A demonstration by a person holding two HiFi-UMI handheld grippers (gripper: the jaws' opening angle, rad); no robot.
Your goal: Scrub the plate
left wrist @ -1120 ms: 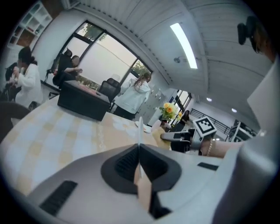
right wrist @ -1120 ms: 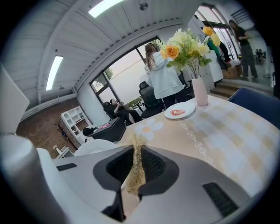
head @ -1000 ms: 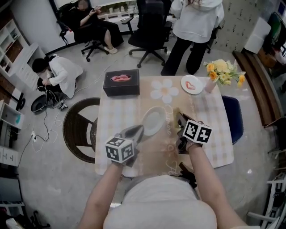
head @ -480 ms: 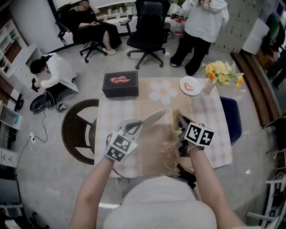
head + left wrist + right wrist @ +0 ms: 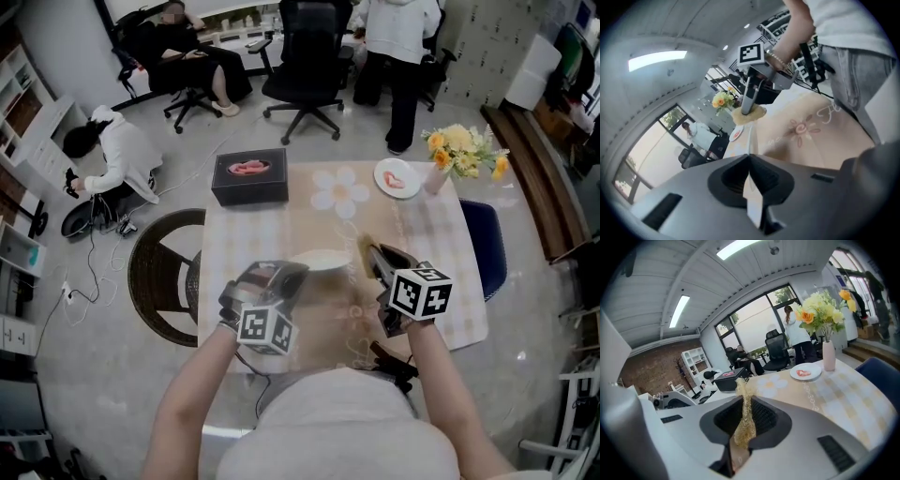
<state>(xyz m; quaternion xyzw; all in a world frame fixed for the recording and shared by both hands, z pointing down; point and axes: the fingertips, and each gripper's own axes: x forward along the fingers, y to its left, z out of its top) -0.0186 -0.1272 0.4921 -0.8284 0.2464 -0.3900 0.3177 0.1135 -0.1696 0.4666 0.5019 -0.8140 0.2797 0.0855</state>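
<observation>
Clamping the plate [image 5: 322, 260] edge-on, the left gripper [image 5: 751, 192] faces the right gripper [image 5: 740, 439], jaws pinching a scrubber [image 5: 746, 411].

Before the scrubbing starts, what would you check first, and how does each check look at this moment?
1. Left gripper shut on the plate: ok, the rim sits between its jaws.
2. Right gripper shut on the scrubber: ok.
3. Scrubber touching the plate: cannot tell; the head view shows them close together.
4. Plate face turned toward the scrubber: cannot tell, the plate shows edge-on.
5. Vase of flowers and small plate away from the grippers: ok, both stand at the far corner of the table.
</observation>
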